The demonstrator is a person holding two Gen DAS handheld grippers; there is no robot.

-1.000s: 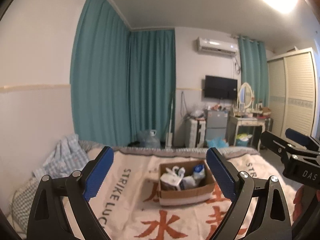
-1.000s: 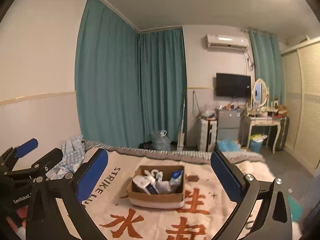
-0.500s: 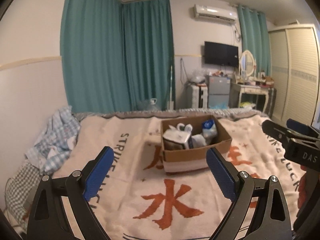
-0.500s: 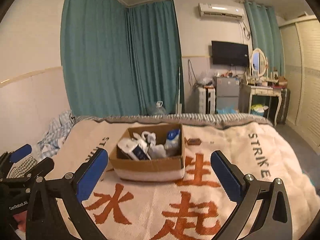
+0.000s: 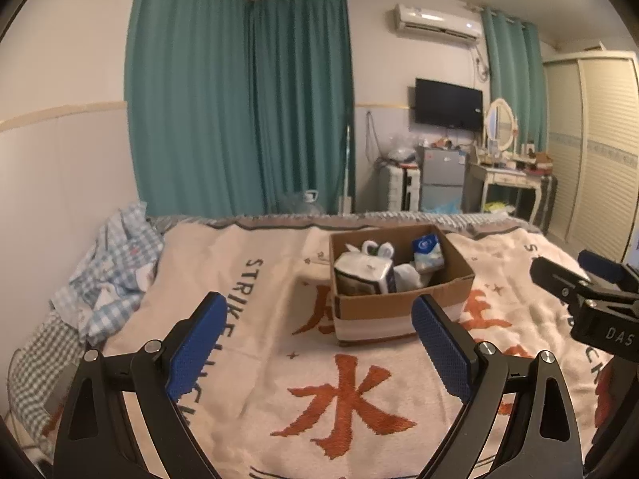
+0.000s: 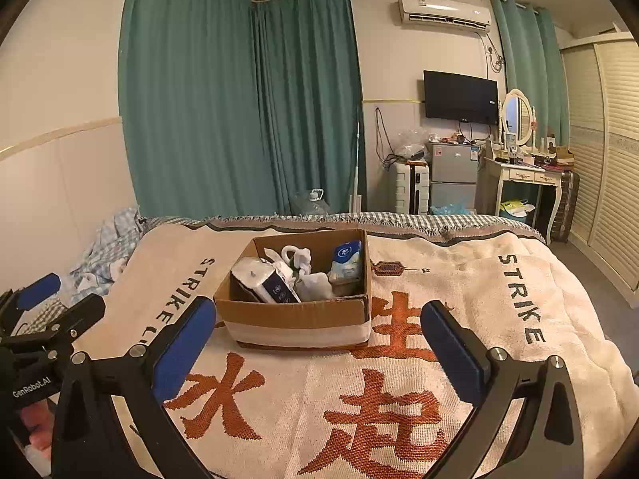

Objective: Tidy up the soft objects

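Both grippers hover over the bed, jaws spread wide and empty.

The left gripper (image 5: 319,343) and right gripper (image 6: 315,343) point at an open brown cardboard box (image 6: 297,315) holding soft white and blue packets (image 6: 347,259), standing mid-blanket on the cream woven blanket with orange characters (image 6: 399,419), nearer its far edge.

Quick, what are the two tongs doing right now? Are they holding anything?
Left tongs: open, holding nothing, above the cream woven blanket.
Right tongs: open, holding nothing, facing the brown cardboard box.
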